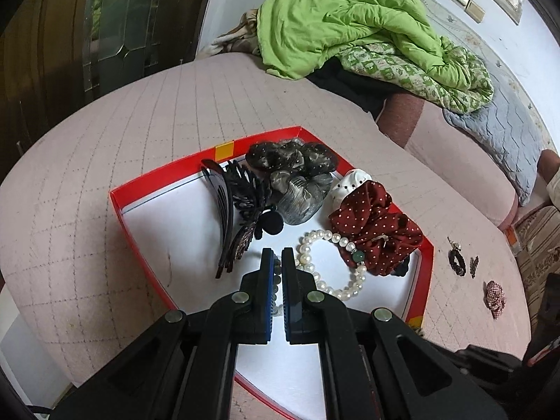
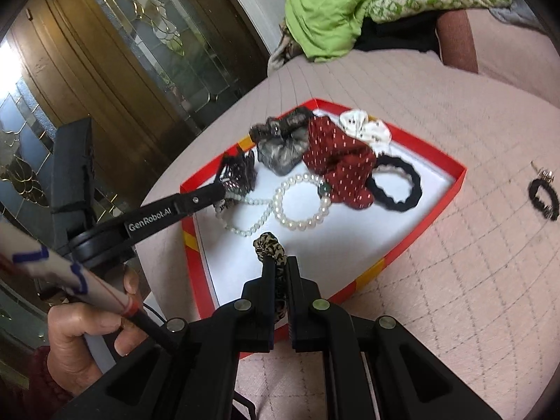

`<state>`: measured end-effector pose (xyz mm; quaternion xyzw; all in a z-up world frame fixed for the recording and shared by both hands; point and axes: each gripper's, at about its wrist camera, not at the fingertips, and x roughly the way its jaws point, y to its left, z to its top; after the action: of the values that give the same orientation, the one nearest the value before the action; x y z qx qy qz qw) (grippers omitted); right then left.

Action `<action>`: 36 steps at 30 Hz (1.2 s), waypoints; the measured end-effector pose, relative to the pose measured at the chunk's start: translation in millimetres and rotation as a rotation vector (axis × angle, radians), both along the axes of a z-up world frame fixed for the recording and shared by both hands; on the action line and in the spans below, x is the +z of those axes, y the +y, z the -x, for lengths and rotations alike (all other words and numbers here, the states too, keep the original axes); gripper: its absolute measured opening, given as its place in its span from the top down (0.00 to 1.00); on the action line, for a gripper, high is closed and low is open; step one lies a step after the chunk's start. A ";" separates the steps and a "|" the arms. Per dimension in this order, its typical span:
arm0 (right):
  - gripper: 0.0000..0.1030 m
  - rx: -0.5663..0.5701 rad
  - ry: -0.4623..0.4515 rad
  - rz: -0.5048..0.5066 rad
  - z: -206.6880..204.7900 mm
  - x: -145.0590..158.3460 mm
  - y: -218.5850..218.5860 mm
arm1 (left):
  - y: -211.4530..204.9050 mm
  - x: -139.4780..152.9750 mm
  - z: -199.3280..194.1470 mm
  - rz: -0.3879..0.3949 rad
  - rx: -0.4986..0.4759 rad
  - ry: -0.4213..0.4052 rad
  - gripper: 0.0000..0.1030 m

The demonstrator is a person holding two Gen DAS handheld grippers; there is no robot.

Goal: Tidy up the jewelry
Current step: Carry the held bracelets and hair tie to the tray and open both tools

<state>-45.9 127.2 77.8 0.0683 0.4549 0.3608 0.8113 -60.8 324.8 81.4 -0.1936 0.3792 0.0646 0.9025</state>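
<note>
Leopard-print scrunchie in right-wrist view only

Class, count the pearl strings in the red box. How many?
2. The big-pearl bracelet lies in the box, touching the red scrunchie; the fine-pearl string lies beside it, running into the left gripper. More may hide under scrunchies.

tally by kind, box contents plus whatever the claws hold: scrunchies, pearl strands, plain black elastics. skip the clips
Scrunchies: 5 (red dotted, white, dark dotted, grey, leopard in right claw)
Pearl strands: 2 (large-bead bracelet, small-bead strand in left claw)
Plain black elastics: 1
Total: 8
</note>
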 end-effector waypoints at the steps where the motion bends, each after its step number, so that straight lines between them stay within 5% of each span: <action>1: 0.94 0.005 0.012 -0.004 -0.5 -2.7 2.0 | -0.2 -0.1 -0.3 0.000 0.001 0.000 0.96; 24: 0.89 -0.013 0.030 0.043 -3.6 -12.4 1.3 | -0.6 1.9 2.5 -0.007 0.019 -0.020 0.96; 28: 0.75 -0.013 0.025 0.040 -2.8 -10.7 -0.6 | -3.6 5.3 3.8 -0.018 0.011 -0.037 0.96; 36: 0.74 -0.030 -0.002 0.020 -2.0 0.4 -9.6 | -10.6 11.4 4.9 -0.037 0.001 -0.072 0.95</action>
<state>-43.8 117.6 78.2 0.0666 0.4566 0.3438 0.8179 -65.7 314.2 92.9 -0.1793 0.3450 0.0648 0.9190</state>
